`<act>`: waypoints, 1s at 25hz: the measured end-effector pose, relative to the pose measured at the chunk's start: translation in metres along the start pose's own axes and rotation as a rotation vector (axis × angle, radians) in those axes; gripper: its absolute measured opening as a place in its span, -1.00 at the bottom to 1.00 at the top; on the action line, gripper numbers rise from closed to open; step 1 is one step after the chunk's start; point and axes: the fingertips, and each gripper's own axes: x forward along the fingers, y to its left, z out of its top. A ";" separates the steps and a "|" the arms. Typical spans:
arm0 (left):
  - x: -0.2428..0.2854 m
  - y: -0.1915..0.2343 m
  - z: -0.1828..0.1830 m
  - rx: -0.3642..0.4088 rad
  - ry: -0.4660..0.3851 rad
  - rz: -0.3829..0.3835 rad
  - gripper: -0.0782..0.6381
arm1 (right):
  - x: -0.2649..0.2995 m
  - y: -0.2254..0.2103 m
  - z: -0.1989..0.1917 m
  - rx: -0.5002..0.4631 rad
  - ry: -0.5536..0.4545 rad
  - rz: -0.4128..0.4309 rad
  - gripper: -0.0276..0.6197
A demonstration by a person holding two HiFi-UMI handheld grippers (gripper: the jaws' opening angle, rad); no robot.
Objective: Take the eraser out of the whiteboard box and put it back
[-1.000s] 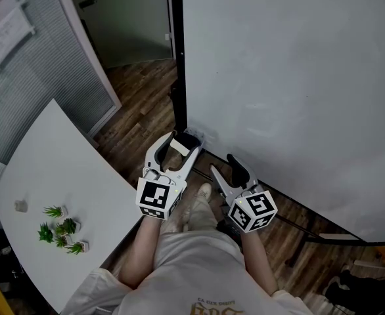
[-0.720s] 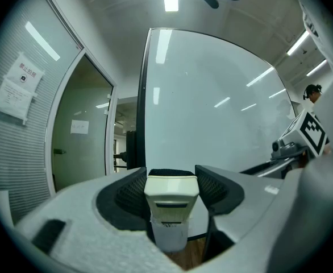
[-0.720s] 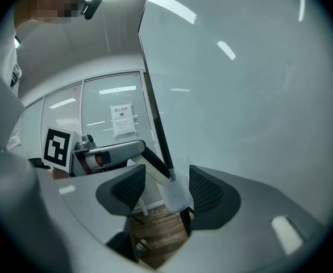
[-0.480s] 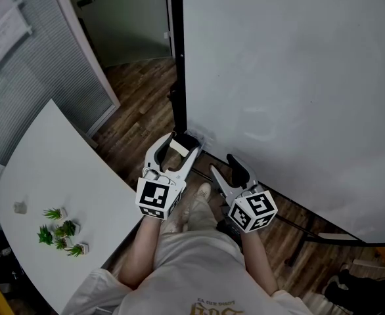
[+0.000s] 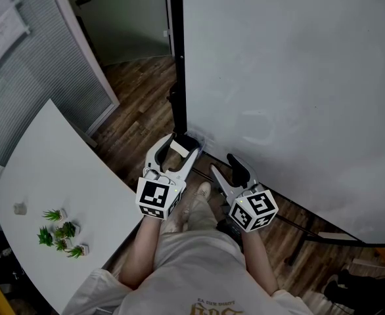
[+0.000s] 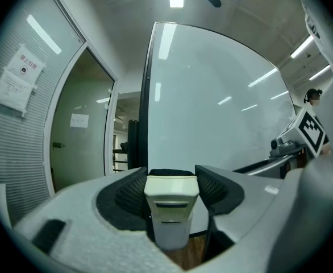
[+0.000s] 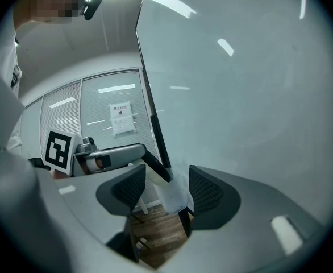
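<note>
My left gripper (image 5: 179, 147) is shut on the cream eraser (image 5: 178, 148), held level at the whiteboard's (image 5: 291, 77) lower left corner. In the left gripper view the eraser (image 6: 171, 191) fills the gap between the pads, black felt on its far side, directly above the translucent white whiteboard box (image 6: 169, 236); whether they touch I cannot tell. My right gripper (image 5: 221, 164) hangs open and empty just to the right. Between its pads (image 7: 131, 187) the right gripper view shows the box (image 7: 176, 197) and the left gripper's jaw with the eraser (image 7: 156, 176).
A white table (image 5: 54, 176) on the left carries small green plants (image 5: 61, 231). The whiteboard's black frame post (image 5: 177, 58) and stand foot (image 5: 311, 231) rest on a wooden floor (image 5: 140, 104). The person's legs (image 5: 199, 261) are below the grippers.
</note>
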 end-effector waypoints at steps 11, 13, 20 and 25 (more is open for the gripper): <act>0.006 0.001 -0.011 -0.011 0.024 -0.010 -0.04 | 0.007 -0.002 -0.004 0.006 0.012 0.008 -0.18; 0.008 0.001 -0.012 -0.011 0.028 -0.011 -0.04 | 0.008 -0.003 -0.005 0.007 0.015 0.011 -0.18; 0.014 0.001 -0.016 -0.011 0.044 -0.015 -0.04 | 0.010 -0.005 -0.007 0.015 0.024 0.012 -0.18; 0.017 0.002 -0.022 -0.015 0.056 -0.015 -0.04 | 0.013 -0.005 -0.009 0.012 0.036 0.022 -0.18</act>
